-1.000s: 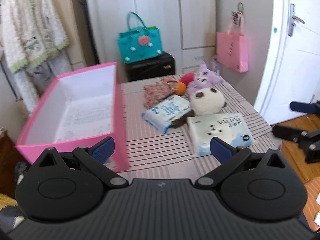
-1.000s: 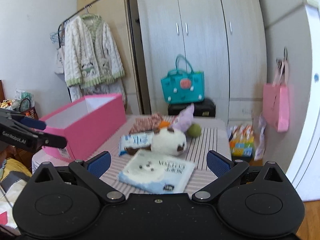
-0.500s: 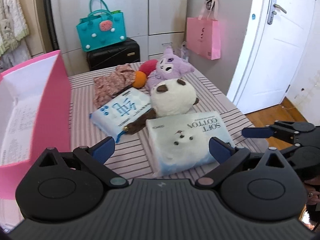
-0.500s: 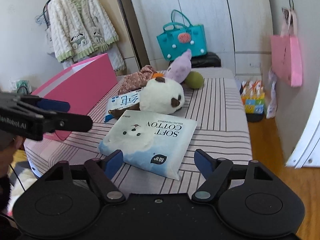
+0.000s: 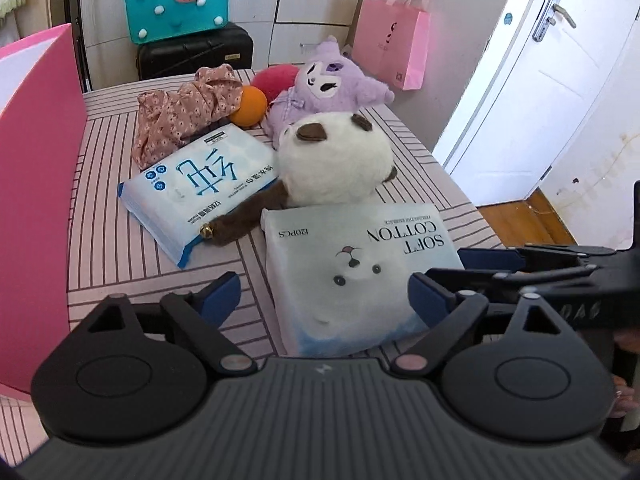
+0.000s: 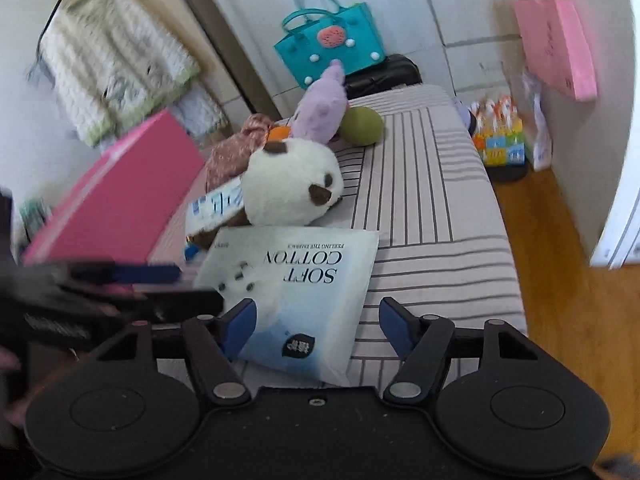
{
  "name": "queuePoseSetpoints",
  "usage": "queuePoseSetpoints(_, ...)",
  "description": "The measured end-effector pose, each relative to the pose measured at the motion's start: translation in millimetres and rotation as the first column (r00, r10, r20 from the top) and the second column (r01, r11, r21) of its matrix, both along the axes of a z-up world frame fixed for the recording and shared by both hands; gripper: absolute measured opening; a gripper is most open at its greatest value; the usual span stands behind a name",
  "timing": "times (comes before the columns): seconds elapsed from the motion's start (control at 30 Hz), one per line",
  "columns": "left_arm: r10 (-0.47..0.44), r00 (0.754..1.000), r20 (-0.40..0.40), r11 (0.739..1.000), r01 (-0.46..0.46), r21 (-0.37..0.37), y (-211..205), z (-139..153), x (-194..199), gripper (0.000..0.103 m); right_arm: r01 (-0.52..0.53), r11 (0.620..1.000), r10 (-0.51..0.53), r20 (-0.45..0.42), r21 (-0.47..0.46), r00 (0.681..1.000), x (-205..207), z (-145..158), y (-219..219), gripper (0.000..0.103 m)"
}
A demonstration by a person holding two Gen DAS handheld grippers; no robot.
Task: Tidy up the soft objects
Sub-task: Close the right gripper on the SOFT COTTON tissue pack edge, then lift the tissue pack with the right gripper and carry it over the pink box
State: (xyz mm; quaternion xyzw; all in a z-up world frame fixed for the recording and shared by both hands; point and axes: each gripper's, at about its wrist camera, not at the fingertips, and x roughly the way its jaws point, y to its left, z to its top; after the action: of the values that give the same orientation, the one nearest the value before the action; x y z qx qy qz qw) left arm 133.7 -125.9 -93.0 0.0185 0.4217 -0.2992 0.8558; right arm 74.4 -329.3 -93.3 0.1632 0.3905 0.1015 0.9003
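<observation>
A white "Soft Cotton" tissue pack [image 5: 352, 272] lies at the near edge of the striped table [image 5: 152, 248]; it also shows in the right wrist view [image 6: 296, 292]. My left gripper [image 5: 326, 300] is open, with the pack's near end between its fingers. My right gripper [image 6: 316, 324] is open over the pack's near corner. Behind lie a white panda plush [image 5: 336, 168], a blue wipes pack [image 5: 196, 188], a purple plush [image 5: 320, 84], a floral cloth [image 5: 180, 112] and an orange ball [image 5: 248, 106]. The pink box [image 5: 36, 184] stands at the left.
A red cushion [image 5: 272, 76] and a green ball [image 6: 360, 124] sit at the table's far end. A teal bag [image 5: 176, 0] rests on a black case [image 5: 192, 52]. A pink paper bag [image 5: 392, 52] hangs on the wall. A white door [image 5: 540, 80] is on the right.
Both grippers have moved in and down toward the Soft Cotton pack. The left one has swung right, away from the pink box. Nothing on the table has moved.
</observation>
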Motion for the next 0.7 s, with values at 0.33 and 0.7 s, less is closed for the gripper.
queuePoseSetpoints(0.33, 0.043, 0.995, -0.089, 0.998, -0.047, -0.034, 6, -10, 14, 0.058, 0.049, 0.997, -0.046, -0.047, 0.063, 0.998, 6, -1, -4, 0.044)
queuePoseSetpoints(0.7, 0.039, 0.998, -0.042, 0.998, -0.041, -0.038, 4, -9, 0, 0.031, 0.065, 0.997, -0.067, -0.065, -0.032, 0.996, 5, 3, 13, 0.041)
